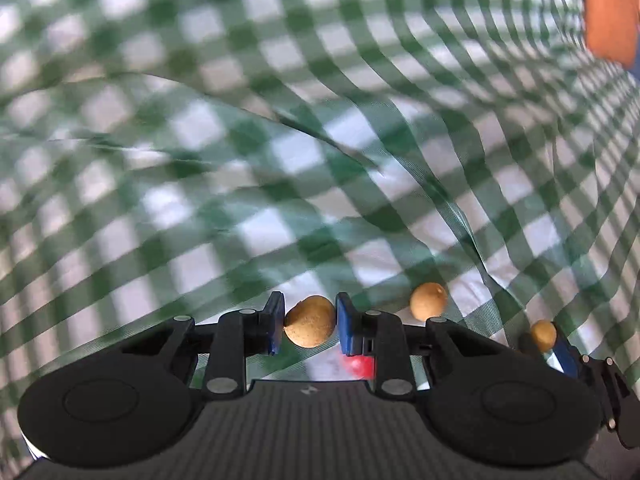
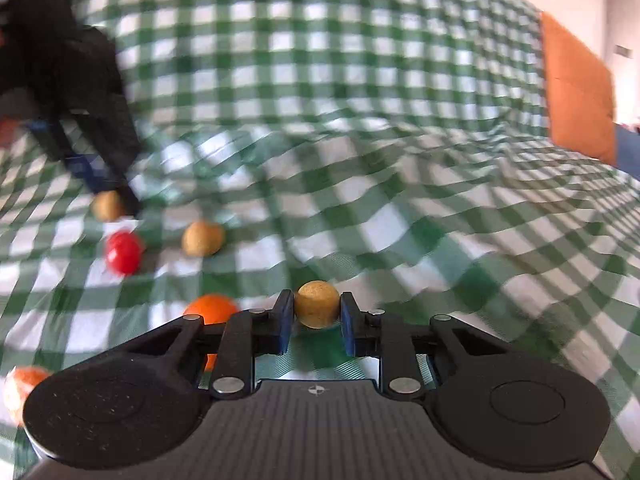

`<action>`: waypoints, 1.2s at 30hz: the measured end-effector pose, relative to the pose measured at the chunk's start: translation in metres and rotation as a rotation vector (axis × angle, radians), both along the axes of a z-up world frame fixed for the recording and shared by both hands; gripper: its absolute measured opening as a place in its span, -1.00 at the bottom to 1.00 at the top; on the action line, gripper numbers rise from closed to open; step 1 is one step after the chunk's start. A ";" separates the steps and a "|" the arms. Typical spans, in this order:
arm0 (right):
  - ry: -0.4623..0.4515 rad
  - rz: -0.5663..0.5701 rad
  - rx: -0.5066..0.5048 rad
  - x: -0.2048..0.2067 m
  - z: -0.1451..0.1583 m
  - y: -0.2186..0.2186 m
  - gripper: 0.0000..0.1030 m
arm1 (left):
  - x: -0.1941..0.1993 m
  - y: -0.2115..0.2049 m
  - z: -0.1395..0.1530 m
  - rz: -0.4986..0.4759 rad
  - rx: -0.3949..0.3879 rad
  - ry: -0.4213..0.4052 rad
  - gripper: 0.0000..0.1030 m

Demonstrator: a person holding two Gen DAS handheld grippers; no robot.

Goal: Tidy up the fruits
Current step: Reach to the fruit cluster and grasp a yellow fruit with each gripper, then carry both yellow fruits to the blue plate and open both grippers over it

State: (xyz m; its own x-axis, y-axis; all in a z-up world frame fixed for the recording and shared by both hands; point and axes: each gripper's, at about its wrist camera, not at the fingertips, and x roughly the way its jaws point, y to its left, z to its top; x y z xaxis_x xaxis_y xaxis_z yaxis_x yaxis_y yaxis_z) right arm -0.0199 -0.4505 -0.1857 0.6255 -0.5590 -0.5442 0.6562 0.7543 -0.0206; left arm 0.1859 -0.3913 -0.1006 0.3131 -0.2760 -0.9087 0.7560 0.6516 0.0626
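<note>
In the left wrist view my left gripper [image 1: 309, 322] is shut on a tan round fruit [image 1: 310, 322], held between its blue pads. A second tan fruit [image 1: 428, 301] lies on the cloth to its right. A red fruit [image 1: 358, 366] shows partly under the right finger. In the right wrist view my right gripper [image 2: 316, 314] is shut on another tan round fruit [image 2: 317, 304]. That gripper also shows at the left view's right edge [image 1: 554, 344]. The left gripper [image 2: 110, 196] with its fruit [image 2: 106, 206] appears at the far left.
A wrinkled green-and-white checked cloth [image 2: 360, 160] covers the surface. On it lie a tan fruit [image 2: 203, 238], a red fruit [image 2: 123, 258], an orange fruit [image 2: 212, 310] and another orange one [image 2: 20, 386] at the left edge. An orange cushion [image 2: 576, 92] stands at the far right.
</note>
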 end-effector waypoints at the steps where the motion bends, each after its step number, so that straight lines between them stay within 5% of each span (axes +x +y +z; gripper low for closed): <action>1: -0.008 -0.015 -0.004 -0.002 0.001 0.000 -0.50 | -0.002 0.009 0.010 0.028 -0.004 -0.011 -0.41; 10: -0.031 -0.051 -0.100 -0.029 0.042 0.016 -0.50 | -0.054 0.156 0.081 0.185 -0.012 -0.010 -0.41; 21: -0.070 0.322 0.040 -0.095 0.153 0.146 -0.50 | -0.145 0.325 0.107 0.285 -0.045 0.017 -0.42; 27: -0.049 0.513 0.125 -0.115 0.179 0.228 -0.50 | -0.188 0.387 0.113 0.327 -0.075 0.004 -0.42; 36: 0.007 0.704 0.062 -0.132 0.198 0.309 -0.50 | -0.217 0.438 0.113 0.392 -0.126 -0.003 -0.42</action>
State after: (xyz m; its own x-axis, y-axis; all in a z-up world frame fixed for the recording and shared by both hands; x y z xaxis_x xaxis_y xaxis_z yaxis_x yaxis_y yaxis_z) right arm -0.1518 -0.1417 0.0126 0.8233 0.0095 -0.5676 0.0118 0.9994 0.0338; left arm -0.0310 0.0465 0.0128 0.4195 -0.2444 -0.8743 0.4490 0.8929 -0.0341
